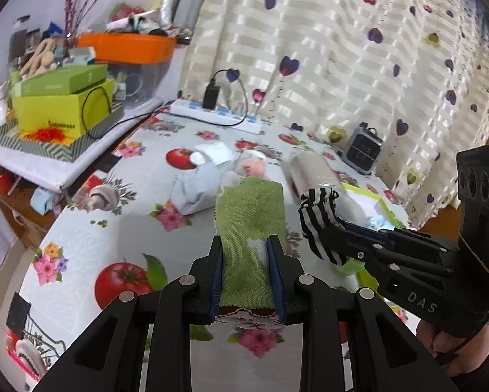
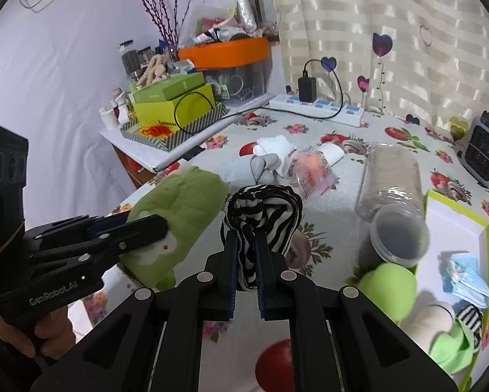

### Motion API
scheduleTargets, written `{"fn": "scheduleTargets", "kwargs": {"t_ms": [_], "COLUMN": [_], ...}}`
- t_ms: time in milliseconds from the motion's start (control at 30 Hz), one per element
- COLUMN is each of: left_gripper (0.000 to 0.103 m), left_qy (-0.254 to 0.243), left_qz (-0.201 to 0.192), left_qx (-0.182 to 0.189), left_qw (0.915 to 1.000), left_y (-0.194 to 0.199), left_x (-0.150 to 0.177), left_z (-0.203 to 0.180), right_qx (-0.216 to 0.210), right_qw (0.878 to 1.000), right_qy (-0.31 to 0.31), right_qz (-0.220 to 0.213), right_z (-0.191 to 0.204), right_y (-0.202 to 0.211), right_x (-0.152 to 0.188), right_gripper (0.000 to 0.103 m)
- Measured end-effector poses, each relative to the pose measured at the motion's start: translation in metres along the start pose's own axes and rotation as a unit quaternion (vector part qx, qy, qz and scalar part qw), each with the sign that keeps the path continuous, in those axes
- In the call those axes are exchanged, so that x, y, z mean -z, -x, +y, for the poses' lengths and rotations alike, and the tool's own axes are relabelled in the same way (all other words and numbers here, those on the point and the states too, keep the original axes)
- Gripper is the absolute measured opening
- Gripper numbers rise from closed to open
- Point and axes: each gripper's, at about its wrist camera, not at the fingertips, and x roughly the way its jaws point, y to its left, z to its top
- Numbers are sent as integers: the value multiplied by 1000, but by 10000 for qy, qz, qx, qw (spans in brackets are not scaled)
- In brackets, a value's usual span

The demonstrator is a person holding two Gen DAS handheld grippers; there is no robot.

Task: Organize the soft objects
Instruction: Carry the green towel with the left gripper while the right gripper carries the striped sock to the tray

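My left gripper (image 1: 247, 245) is shut on a green fabric piece (image 1: 251, 209), held above the table; it also shows in the right wrist view (image 2: 179, 202). My right gripper (image 2: 246, 238) is shut on a black-and-white striped cloth (image 2: 264, 209), seen in the left wrist view (image 1: 319, 215) just right of the green piece. A green-rimmed white box (image 2: 453, 228) at the right holds blue masks (image 2: 466, 277) and soft items. White and grey cloths (image 2: 270, 156) lie mid-table.
A clear plastic jar (image 2: 391, 196) lies on its side near the box. A small heater (image 2: 484, 150) stands at the right, a power strip (image 2: 316, 104) at the back. Stacked green boxes (image 2: 176, 107) fill a side shelf. The floral tablecloth (image 2: 342, 176) covers the table.
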Motion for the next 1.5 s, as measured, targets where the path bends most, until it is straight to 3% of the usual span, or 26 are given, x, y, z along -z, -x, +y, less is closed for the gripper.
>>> {"fn": "scheduleTargets", "kwargs": {"t_ms": [467,1500], "left_gripper": [24,24], "left_qy": [-334,-790], "left_qz": [-105,-42], "left_qx": [223,526], "left_qw": [9991,9955], "left_y": [18,7], "left_x": [-2,-12], "left_z": [-41,-99], "right_qx": [16,175], "right_qw": [9994,9964], "right_qy": [-72,-510], "right_qz": [-345,-660], "right_z": [-11,-56], "right_y": [41,80], "right_x": [13,29], "right_gripper": [10,10]}}
